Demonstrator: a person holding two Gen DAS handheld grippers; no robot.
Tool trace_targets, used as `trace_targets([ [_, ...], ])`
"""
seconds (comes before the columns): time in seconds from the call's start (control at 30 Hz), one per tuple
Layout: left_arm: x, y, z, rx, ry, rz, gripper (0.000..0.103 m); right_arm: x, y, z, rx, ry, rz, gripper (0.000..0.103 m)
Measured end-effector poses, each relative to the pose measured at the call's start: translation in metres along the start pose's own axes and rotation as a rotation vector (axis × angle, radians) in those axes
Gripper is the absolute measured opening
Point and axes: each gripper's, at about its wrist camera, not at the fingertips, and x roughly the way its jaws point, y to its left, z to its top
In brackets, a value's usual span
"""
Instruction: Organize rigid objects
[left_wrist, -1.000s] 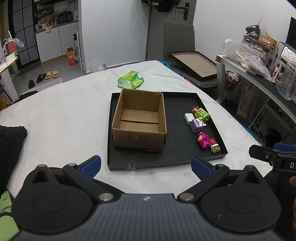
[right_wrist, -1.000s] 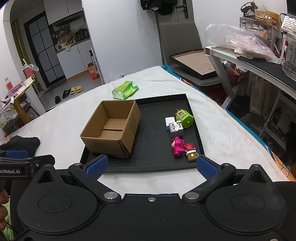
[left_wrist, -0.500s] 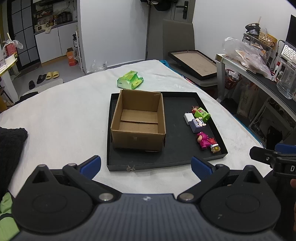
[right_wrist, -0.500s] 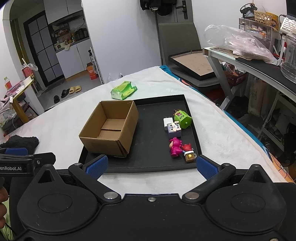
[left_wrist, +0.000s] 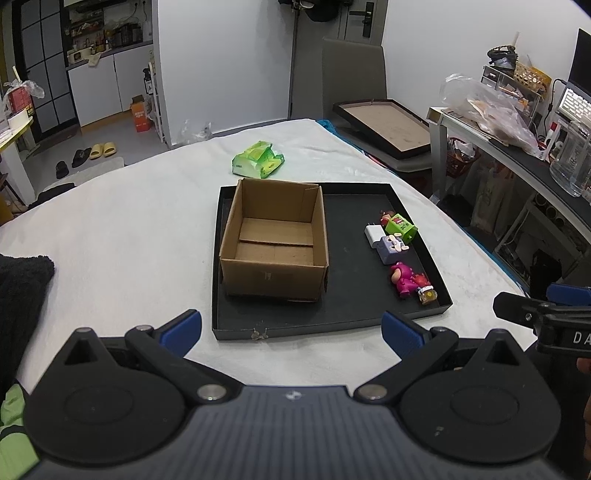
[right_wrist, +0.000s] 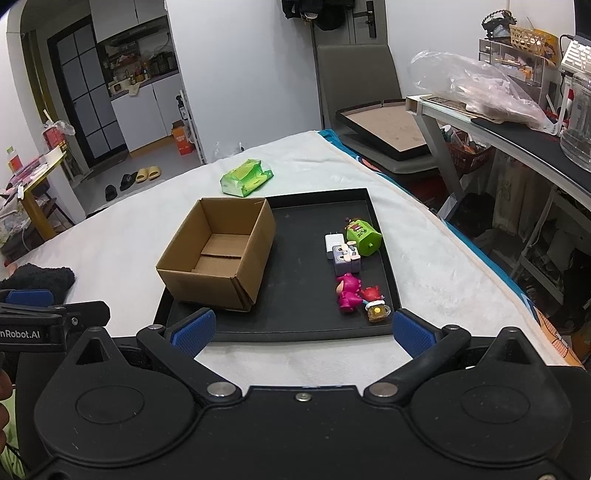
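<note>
An open brown corrugated cardboard box (left_wrist: 274, 243) sits empty on the left of a shallow black tray (left_wrist: 288, 325). Along the tray's right side lie a magenta plastic figurine (right_wrist: 348, 291), a lilac cube toy (right_wrist: 346, 259), a white charger block (right_wrist: 333, 242) and a green cube with unreadable markings (right_wrist: 364, 236). The left gripper (left_wrist: 291, 328) and right gripper (right_wrist: 302, 330) both gape wide, holding nothing.
</note>
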Motion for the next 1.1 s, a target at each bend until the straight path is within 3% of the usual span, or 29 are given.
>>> trace_targets([
  [0.47,0.001,0.003,0.008,-0.018,0.009,-0.009,0.103,0.002,-0.001,0.005,0.022,-0.009,0.007,0.103],
  [1.1,0.037,0.013,0.015,-0.061,0.043,0.007,0.103,0.045,-0.028,0.002,0.099,0.049,0.042,0.103],
])
